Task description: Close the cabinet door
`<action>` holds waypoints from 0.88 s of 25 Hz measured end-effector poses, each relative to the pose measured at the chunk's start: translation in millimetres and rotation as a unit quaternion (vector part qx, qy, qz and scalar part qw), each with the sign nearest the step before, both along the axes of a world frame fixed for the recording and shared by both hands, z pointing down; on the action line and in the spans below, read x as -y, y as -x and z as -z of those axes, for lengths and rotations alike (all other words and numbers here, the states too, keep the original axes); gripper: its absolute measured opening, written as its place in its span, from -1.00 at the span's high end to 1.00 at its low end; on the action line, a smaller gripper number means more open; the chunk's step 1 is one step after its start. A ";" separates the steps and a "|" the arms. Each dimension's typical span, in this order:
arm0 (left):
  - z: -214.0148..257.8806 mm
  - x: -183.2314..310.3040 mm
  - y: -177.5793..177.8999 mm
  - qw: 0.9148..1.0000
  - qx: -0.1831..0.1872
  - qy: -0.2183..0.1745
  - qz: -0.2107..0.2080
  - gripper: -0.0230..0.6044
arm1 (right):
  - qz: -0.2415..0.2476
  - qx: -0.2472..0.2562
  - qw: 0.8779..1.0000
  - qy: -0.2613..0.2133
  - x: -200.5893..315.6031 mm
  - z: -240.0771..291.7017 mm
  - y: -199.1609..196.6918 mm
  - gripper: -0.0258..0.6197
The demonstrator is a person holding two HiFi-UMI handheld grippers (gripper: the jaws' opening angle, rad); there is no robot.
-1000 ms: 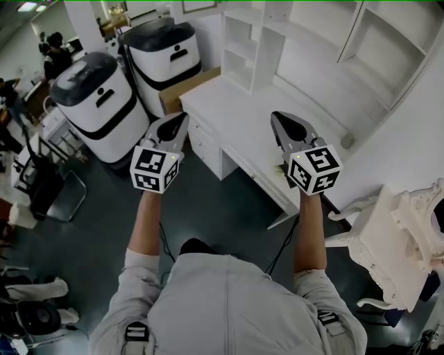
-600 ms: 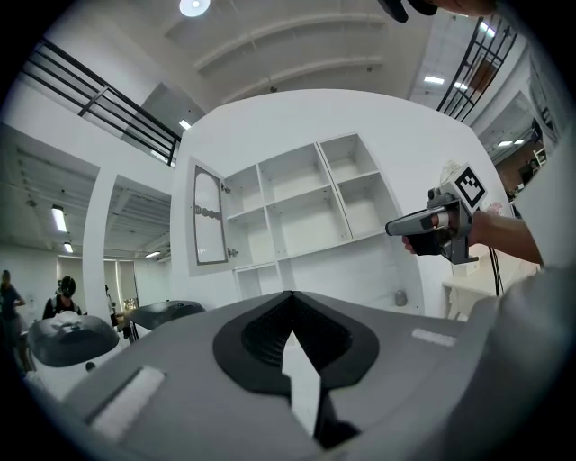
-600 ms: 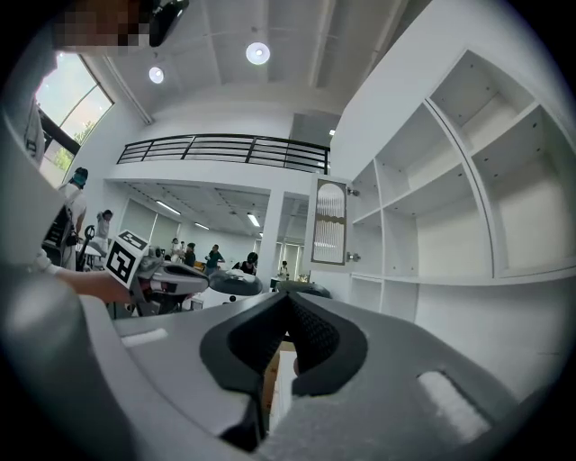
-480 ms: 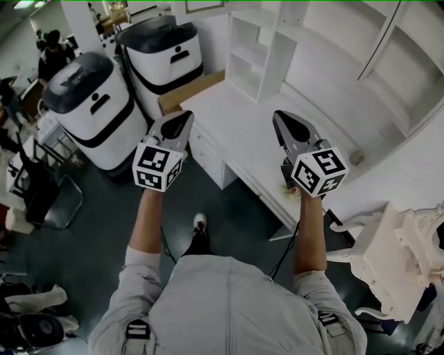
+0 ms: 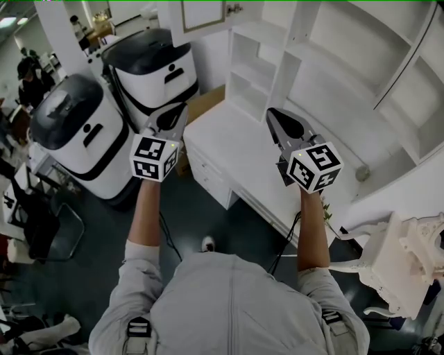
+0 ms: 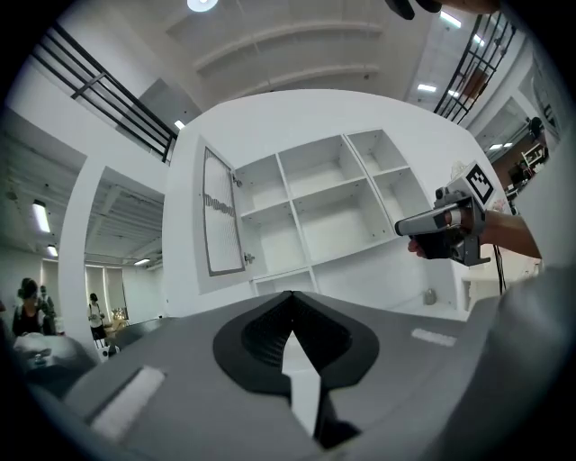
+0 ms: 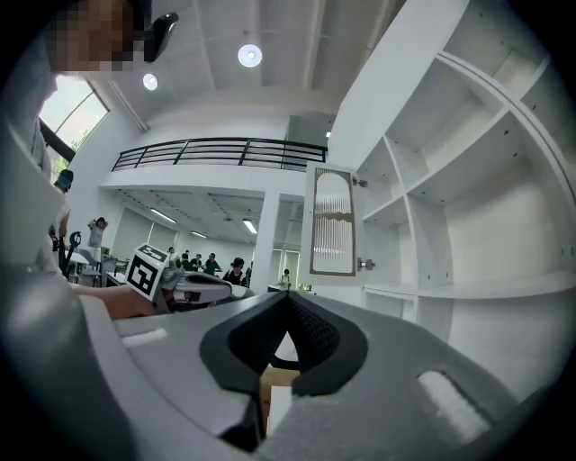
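Ahead, cabinet door [image 5: 202, 14] stands open, well beyond left gripper [image 5: 180, 109].

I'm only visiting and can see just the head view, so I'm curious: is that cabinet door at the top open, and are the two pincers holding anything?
Observer: It is open. The right gripper view shows the cabinet door standing out to the left of the shelves, with a ribbed panel in its frame.
Visitor: And the left pincer?
Observer: The left gripper has its jaws together, with nothing between them.
Visitor: The right one?
Observer: The right gripper is the same: tips meeting, nothing held, and the door well beyond it.
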State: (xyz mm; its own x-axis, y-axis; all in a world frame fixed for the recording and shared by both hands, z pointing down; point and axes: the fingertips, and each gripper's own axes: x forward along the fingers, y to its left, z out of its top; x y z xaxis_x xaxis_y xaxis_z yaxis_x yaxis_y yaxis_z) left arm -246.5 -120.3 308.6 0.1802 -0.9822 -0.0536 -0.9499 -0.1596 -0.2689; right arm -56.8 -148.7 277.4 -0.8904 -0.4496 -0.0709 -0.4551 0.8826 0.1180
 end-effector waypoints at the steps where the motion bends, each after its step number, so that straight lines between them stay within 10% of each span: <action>1: -1.5 10.5 7.7 1.000 -0.002 0.002 -0.003 0.87 | 0.001 0.001 1.000 0.007 6.5 -0.9 6.7 0.92; 22: 23.5 207.4 167.4 0.997 -0.066 -0.003 0.032 0.34 | -0.077 0.018 0.995 0.054 145.0 -5.6 65.4 0.92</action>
